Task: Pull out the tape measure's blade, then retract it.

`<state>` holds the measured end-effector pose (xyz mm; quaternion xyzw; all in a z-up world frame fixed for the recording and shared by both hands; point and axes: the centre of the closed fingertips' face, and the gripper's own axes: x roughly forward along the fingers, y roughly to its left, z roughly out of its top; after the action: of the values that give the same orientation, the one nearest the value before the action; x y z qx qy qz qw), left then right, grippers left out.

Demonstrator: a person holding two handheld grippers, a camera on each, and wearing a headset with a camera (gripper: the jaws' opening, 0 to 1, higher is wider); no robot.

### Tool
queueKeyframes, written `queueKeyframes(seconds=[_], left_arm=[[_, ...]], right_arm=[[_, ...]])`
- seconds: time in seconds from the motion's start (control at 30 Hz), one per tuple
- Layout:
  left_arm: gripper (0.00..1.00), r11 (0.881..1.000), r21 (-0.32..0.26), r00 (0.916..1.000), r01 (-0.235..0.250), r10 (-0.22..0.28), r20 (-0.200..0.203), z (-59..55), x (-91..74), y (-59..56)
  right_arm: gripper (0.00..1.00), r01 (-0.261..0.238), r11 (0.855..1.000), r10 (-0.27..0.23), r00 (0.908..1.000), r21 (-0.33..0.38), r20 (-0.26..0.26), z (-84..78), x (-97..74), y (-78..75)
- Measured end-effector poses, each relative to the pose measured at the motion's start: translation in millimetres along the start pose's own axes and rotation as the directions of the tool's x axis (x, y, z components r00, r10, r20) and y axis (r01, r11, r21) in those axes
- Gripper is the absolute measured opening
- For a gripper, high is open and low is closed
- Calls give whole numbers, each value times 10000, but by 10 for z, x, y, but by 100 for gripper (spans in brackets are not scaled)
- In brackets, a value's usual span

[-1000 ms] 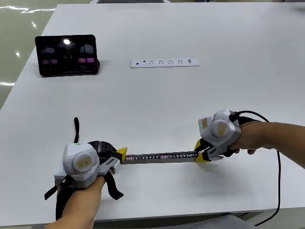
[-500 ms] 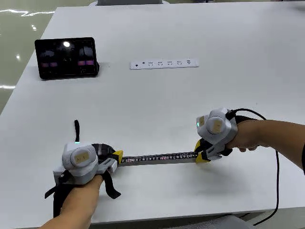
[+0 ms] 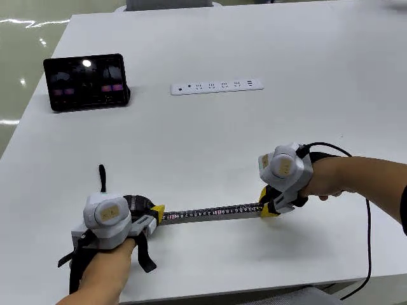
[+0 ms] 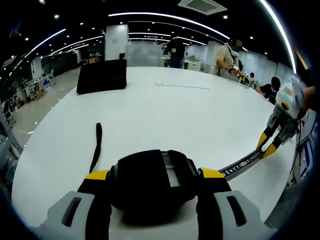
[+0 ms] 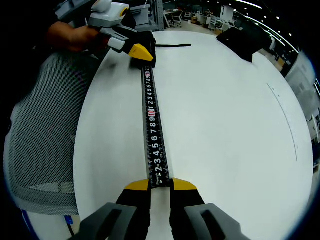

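Right tool [image 3: 266, 208] edged slightly leftward, pinching blade [image 3: 210, 210], left tool [image 3: 154, 216] gripping tape measure [image 3: 137, 203]

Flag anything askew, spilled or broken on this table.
Nothing stands out. The blade runs straight, with no kink, from the tape measure in the left claw to the right claw.

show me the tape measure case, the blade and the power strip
tape measure case [image 4: 150, 177], left gripper view, top of the black housing
blade [image 5: 151, 125], right gripper view, printed scale at mid-length
power strip [image 3: 216, 86], head view, middle of its white top
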<state>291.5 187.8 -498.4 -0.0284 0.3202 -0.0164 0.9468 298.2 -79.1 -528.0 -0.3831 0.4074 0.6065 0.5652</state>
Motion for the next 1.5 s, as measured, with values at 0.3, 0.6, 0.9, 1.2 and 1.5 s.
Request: queueKeyframes(seconds=[0.3,0.6,0.9,1.2,1.5], left_arm=[[64,10000,69,9999,62,-61,-133,-4,10,3],[64,9999,55,9996,101,-100,-279,-10,19,4],[64,9999,97,9995,120,-117,-291,-13,17,-2],[64,9998,136,9994,147,-142,-320,-7,23,-8],[64,9998,146,9993,157,-152,-338,-4,27,-14]], right_arm=[[10,165,9998,-165,9999,67,-36,16,10,-7],[10,204,9995,-204,9998,253,14,37,15,-13],[10,204,9994,-202,9998,266,-90,45,17,-8],[11,198,9996,-191,9993,202,-313,67,23,-13],[11,265,9988,-241,9982,420,-553,106,49,-22]])
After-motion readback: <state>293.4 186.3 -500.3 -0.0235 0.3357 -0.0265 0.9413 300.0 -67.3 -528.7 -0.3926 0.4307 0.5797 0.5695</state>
